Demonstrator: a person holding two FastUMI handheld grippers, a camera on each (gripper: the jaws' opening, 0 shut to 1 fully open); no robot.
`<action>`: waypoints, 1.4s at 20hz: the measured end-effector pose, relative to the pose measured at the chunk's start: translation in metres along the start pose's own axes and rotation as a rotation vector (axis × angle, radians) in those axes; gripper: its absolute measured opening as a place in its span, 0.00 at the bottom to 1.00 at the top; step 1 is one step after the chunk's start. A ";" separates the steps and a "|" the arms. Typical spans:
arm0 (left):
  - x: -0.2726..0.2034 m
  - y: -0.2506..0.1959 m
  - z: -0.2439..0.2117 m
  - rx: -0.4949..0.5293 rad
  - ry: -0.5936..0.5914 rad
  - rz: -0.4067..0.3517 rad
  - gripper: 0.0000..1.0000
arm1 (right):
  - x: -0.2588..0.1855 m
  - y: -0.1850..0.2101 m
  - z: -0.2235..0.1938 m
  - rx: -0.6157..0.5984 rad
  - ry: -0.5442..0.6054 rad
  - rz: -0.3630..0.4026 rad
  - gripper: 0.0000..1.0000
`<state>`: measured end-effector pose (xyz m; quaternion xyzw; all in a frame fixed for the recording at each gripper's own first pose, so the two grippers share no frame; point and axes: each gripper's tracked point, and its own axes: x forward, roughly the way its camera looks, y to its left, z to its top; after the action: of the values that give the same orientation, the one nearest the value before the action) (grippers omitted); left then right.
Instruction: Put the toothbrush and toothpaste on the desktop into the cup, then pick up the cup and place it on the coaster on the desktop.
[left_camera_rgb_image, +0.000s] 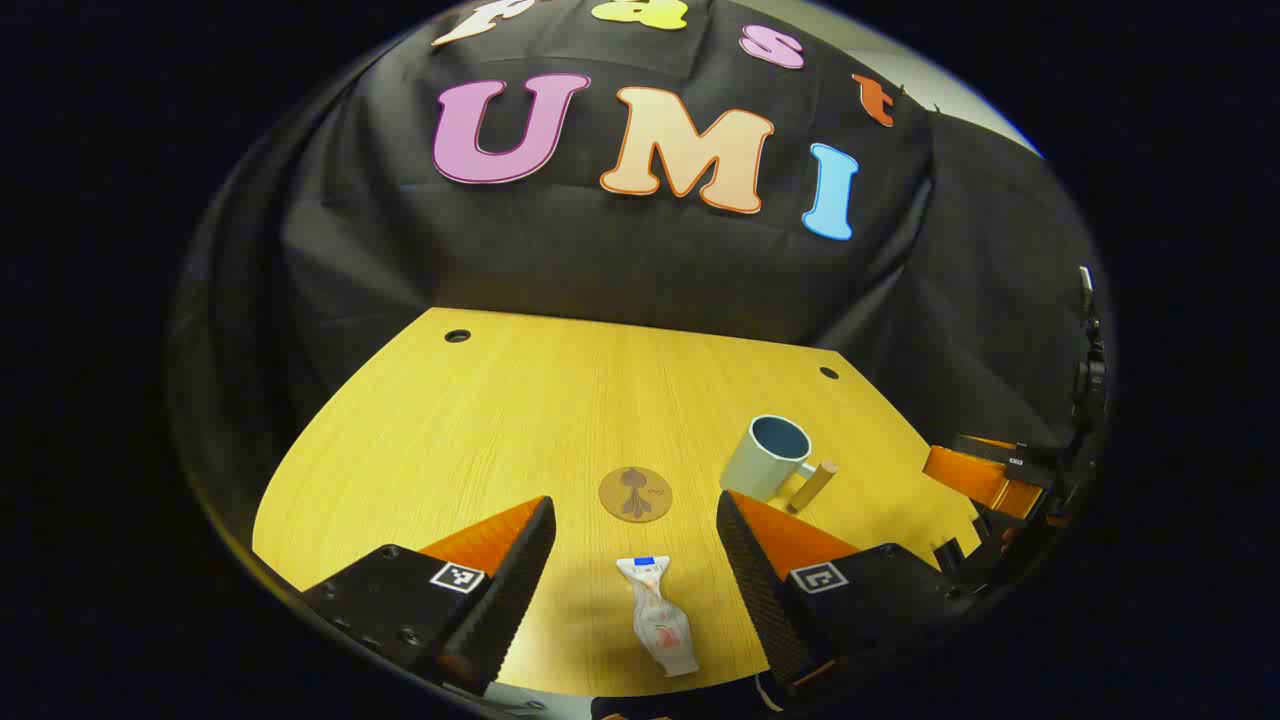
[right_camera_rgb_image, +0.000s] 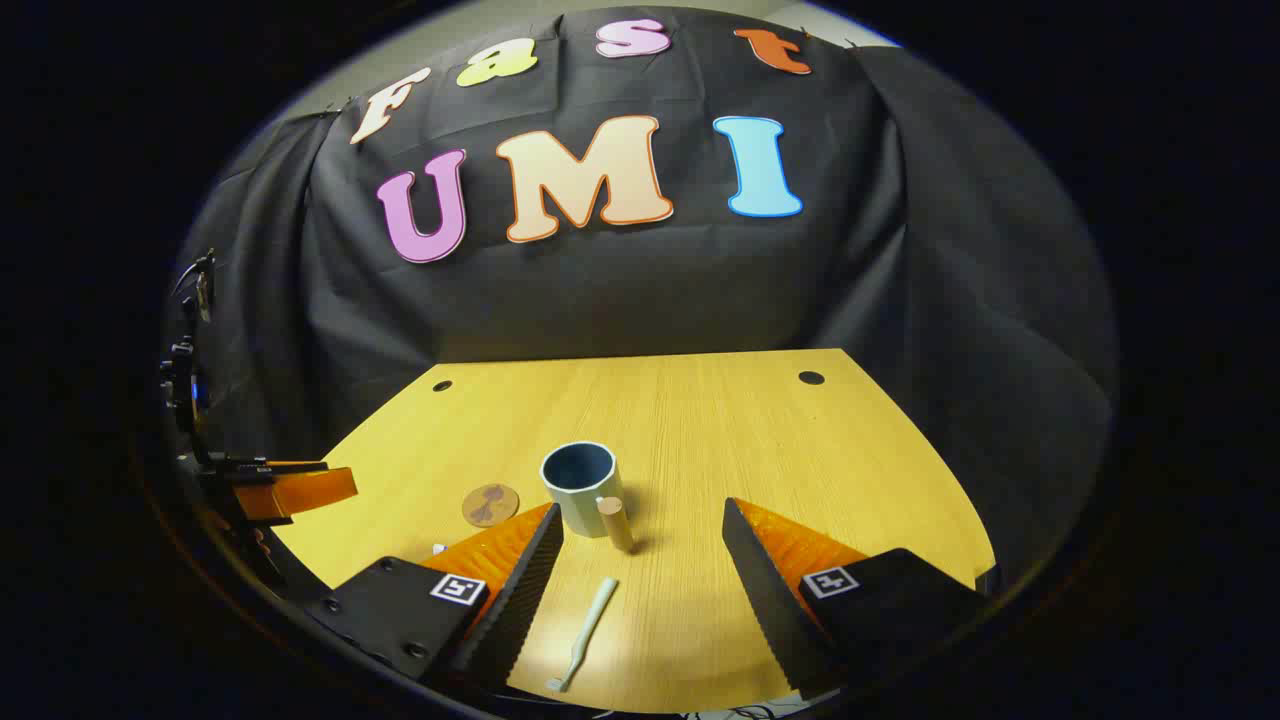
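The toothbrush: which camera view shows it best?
The right gripper view. There the toothbrush lies whole on the desktop, between the open fingers of the right claw, in front of the cup. In the left gripper view I cannot find it; the toothpaste lies there.

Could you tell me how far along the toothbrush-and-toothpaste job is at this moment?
Nothing looks done yet. The toothpaste lies between the open left hand-held gripper fingers, and the toothbrush between the open right hand-held gripper fingers. The cup stands empty beside the coaster. Every step remains.
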<state>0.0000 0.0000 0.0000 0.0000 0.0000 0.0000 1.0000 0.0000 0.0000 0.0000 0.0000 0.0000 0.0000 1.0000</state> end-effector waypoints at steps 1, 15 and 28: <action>0.001 -0.001 -0.003 -0.008 0.008 -0.001 0.94 | 0.003 -0.002 -0.003 -0.005 0.011 0.001 0.96; 0.003 0.024 -0.019 -0.071 0.055 0.049 0.95 | 0.021 0.011 -0.034 -0.053 0.145 -0.001 0.99; -0.017 0.087 -0.040 -0.053 0.087 0.167 0.95 | 0.055 0.054 -0.120 -0.189 0.493 0.059 0.99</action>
<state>-0.0170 0.0870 -0.0402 -0.0263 0.0432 0.0833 0.9952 0.0550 0.0545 -0.1204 -0.0934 0.2437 0.0291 0.9649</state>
